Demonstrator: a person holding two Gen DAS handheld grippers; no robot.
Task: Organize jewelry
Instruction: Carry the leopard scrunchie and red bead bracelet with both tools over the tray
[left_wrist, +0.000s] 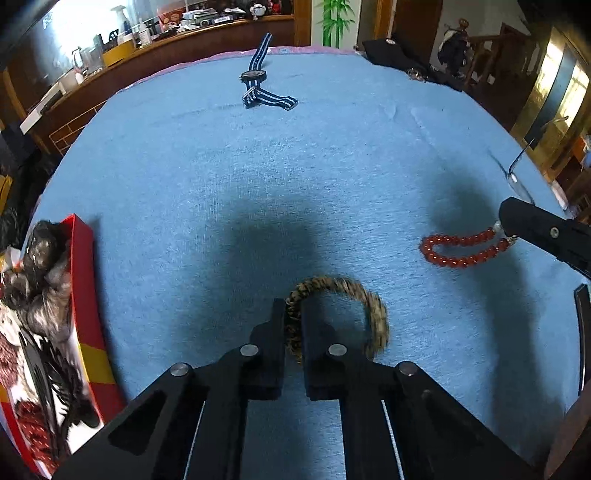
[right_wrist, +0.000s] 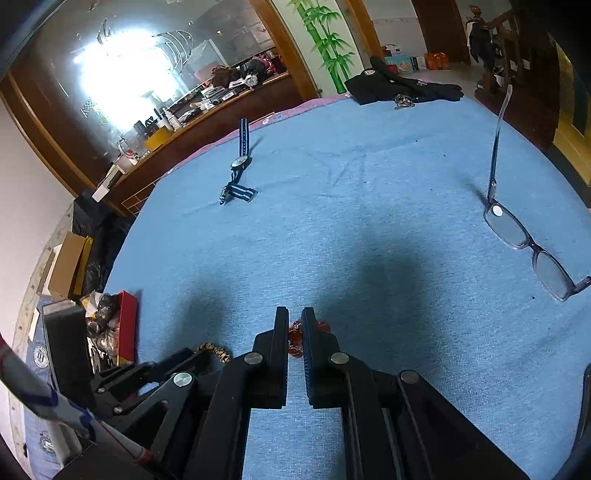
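— Evidently two bracelets are held at once. The braided bracelet (left_wrist: 343, 306), a brown-and-tan woven loop, is pinched between the fingers of the left gripper (left_wrist: 293, 325), closed on one side of it; the rest of the loop curves out free over the blue cloth (left_wrist: 295, 177).

— And the red bead bracelet (left_wrist: 461, 251)?

— It is clamped at one end by the right gripper (right_wrist: 294, 332), with the beaded loop trailing flat on the cloth. Both are judged light. The braid should be soft and grippy, so a pinch across the cord is likely enough. The beads look hard, round and slick; a hold across the strand between beads would be safer than on one bead.

— Where might they be taken?

— Probably to the red box (left_wrist: 86, 295) at the left edge, where other pieces are seen. The striped watch (left_wrist: 258, 83) and eyeglasses (right_wrist: 524, 236) are left untouched farther off.
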